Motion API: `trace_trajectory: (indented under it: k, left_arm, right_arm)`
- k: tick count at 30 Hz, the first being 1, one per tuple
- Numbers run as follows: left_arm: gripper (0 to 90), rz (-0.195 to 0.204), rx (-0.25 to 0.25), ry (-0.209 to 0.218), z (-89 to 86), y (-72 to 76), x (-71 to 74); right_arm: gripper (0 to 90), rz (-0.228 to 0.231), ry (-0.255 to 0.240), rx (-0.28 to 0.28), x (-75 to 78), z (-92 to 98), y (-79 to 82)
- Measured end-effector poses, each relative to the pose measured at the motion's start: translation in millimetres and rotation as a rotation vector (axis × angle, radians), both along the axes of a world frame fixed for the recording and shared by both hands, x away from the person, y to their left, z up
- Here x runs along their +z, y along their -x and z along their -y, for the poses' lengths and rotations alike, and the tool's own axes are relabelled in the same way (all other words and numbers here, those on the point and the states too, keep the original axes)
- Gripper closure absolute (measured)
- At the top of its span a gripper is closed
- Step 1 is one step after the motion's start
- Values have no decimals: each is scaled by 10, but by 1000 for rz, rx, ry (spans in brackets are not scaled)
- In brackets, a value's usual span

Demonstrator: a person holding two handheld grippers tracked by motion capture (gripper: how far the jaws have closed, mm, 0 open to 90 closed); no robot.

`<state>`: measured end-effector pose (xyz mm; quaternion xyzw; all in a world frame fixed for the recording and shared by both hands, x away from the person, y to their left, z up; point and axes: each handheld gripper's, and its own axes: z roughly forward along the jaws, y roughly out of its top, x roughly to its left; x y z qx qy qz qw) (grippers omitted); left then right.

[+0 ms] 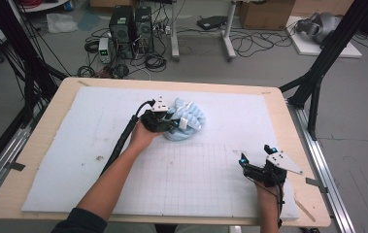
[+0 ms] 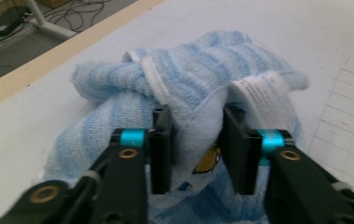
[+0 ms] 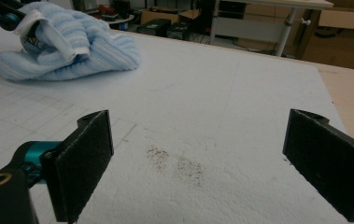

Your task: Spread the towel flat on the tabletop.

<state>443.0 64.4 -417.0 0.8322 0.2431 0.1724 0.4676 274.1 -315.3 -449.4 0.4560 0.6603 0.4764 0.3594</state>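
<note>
1. The desk [image 1: 45, 145] carries a white gridded mat [image 1: 196, 174] over nearly its whole top, so whatever I work on lies flat and easy to reach from my side.
2. The towel [image 1: 187, 121], pale blue with lighter stripes and a white hem, sits bunched in a loose heap on the far middle of the mat, left of centre. It is crumpled, with folds rolled over each other, so I judge it needs a corner pulled free before it can be spread or folded.
3. My left tongs [image 2: 197, 149] reach into the near side of that heap and are pinching a raised fold of the cloth between the pads; a bit of yellow print shows just below the pinch.
4. My right tongs [image 3: 198, 163] rest low over the bare mat near the right front corner, well apart from the towel, spread wide with nothing between them. I judge they wait there until the left has lifted an edge.
5. A white care label [image 2: 263, 91] sticks up just beside the right pad of my left tongs.
</note>
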Motion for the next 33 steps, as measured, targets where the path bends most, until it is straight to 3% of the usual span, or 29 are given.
trace_trajectory:
  k: [3,10,17,23,28,33]
  left_arm:
    - [797,-5,-18,24,-12,32,59]
    - [817,-8,-56,100,-80,176,230]
    - [828,-13,-95,190,-255,383,457]
    - [830,5,-105,237,-398,517,624]
    - [830,29,-96,300,-549,603,769]
    - [830,56,-92,322,-694,708,911]
  right_arm:
    - [76,-2,0,1,1,1,3]
    - [76,2,-6,-1,1,3,5]
    - [76,1,-2,4,2,6,1]
    - [76,0,-13,-2,3,15,3]
    - [76,-9,-21,0,5,22,-12]
    - [76,-34,-48,12,21,5,-17]
